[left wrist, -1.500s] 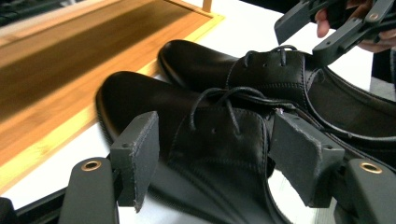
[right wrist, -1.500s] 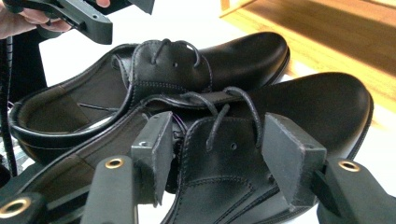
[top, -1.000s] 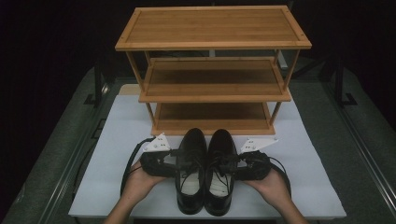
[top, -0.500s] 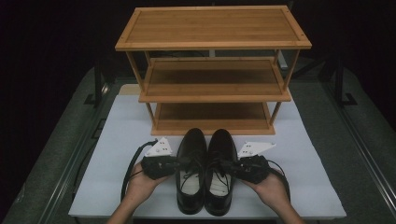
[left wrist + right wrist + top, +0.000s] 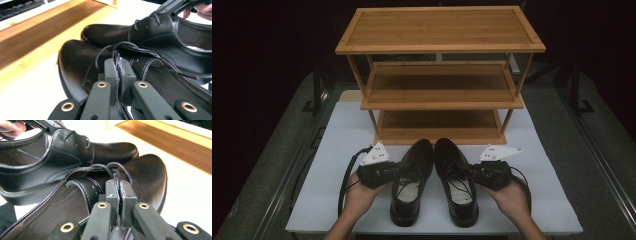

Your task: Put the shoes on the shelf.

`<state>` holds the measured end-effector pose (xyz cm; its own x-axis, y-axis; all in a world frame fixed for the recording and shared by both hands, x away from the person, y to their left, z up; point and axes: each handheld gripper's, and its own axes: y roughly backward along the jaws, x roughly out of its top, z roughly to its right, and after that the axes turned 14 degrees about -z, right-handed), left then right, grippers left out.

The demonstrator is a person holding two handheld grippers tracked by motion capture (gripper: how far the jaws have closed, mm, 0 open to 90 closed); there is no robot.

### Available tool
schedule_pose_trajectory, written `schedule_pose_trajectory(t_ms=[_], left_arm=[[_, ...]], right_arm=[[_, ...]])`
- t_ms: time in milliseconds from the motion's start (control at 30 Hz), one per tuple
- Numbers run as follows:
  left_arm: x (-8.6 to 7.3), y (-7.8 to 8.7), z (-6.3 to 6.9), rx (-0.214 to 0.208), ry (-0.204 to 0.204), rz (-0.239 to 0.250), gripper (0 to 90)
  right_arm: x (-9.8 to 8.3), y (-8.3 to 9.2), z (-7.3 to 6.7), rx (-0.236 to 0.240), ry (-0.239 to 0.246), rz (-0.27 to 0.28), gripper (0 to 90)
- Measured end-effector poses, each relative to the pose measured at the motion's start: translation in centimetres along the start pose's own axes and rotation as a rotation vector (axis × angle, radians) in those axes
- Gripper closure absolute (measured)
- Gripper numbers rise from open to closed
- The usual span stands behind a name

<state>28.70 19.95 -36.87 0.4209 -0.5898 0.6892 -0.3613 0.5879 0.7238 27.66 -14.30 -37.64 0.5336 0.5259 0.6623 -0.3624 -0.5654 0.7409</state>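
In the high view, two black leather shoes stand side by side, toes pointing far, on a white mat (image 5: 337, 150) that covers the near part of the table. The left shoe (image 5: 412, 180) and the right shoe (image 5: 455, 177) almost touch each other, and their toes lie just near of the bottom shelf of a three-tier wooden shoe rack (image 5: 439, 75) at the far side of the mat. The left gripper (image 5: 394, 170), held in the person's left hand (image 5: 359, 197), reaches in from the left to the laced part of the left shoe. The right gripper (image 5: 472, 172), in the right hand (image 5: 512, 197), meets the right shoe's laced part from the right.

In the left gripper view, the two black jaws are pressed together on the edge of the left shoe's (image 5: 82, 65) upper, with a lace (image 5: 117, 46) looping just above them. The right shoe (image 5: 150, 32) lies beyond it, with the other gripper at its laces.

In the right gripper view, the jaws are likewise clamped together on the thin leather edge of the right shoe (image 5: 147, 175) beside its laces. The left shoe (image 5: 75, 152) lies beyond, its toe pointing at the rack's wooden shelf (image 5: 175, 142).
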Motion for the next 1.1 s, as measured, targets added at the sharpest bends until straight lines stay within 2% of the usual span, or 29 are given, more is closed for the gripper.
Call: schedule_pose_trajectory(t_ms=[133, 367, 633, 800, 1100], left_arm=[[0.3, 0.6, -0.6, 0.014, 0.012, 0.02, 87.7], [1.7, 0.8, -1.8, 0.043, 0.015, 0.039, 87.6], [3.2, -0.8, -3.8, 0.102, 0.033, 0.046, 87.6], [4.0, -1.6, -5.4, 0.117, 0.056, 0.056, 87.6], [5.5, -4.0, -7.5, 0.15, 0.084, 0.074, 87.6]], right_arm=[[0.0, 0.6, 0.7, 0.009, -0.017, 0.023, 86.9], [0.7, 1.2, 2.4, -0.008, -0.027, 0.056, 86.9], [2.3, 0.5, 5.0, -0.043, -0.047, 0.066, 86.9], [3.2, -0.5, 6.6, -0.075, -0.066, 0.075, 86.9], [4.9, -2.5, 9.0, -0.094, -0.097, 0.083, 86.9]])
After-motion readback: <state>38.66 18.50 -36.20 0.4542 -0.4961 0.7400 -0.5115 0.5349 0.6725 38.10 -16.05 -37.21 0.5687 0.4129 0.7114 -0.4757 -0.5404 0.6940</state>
